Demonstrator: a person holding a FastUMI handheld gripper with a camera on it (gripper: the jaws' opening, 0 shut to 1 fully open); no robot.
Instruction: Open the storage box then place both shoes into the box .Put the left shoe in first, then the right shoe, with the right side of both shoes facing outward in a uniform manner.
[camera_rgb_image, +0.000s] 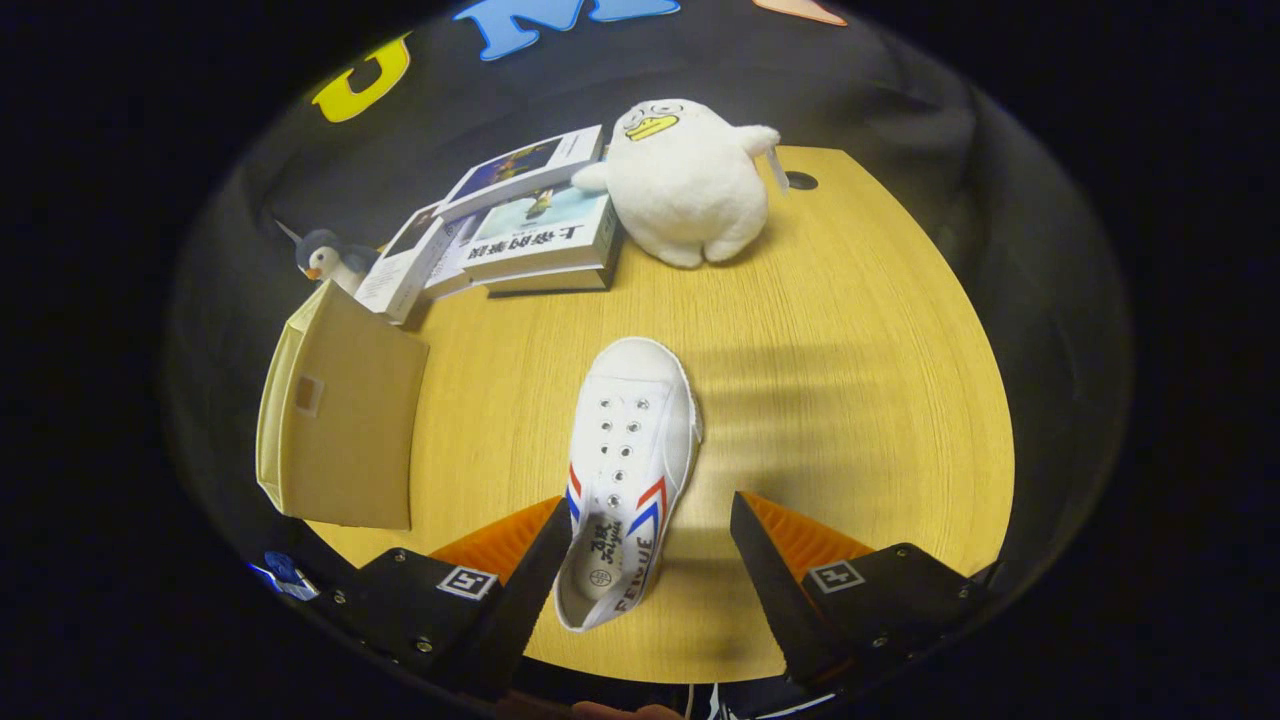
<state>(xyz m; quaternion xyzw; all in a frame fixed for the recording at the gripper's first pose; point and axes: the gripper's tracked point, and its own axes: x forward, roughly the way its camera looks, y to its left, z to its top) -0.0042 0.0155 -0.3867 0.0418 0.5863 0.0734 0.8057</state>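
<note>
White shoe (628, 470) between the spread hand-held gripper (650, 530) fingers, heel nearest.

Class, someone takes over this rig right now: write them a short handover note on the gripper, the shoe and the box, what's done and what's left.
Gripper: open, fingers either side of the shoe's heel; left finger close to or touching it, right finger apart.
Shoe: white, upright on the table, toe pointing away toward the plush duck.
Box: beige, ahead and left of the fingers, near the books; I cannot tell if it is open.
Done: no shoe seen in the box.
Left: grip this shoe, box it, then the other one.
</note>
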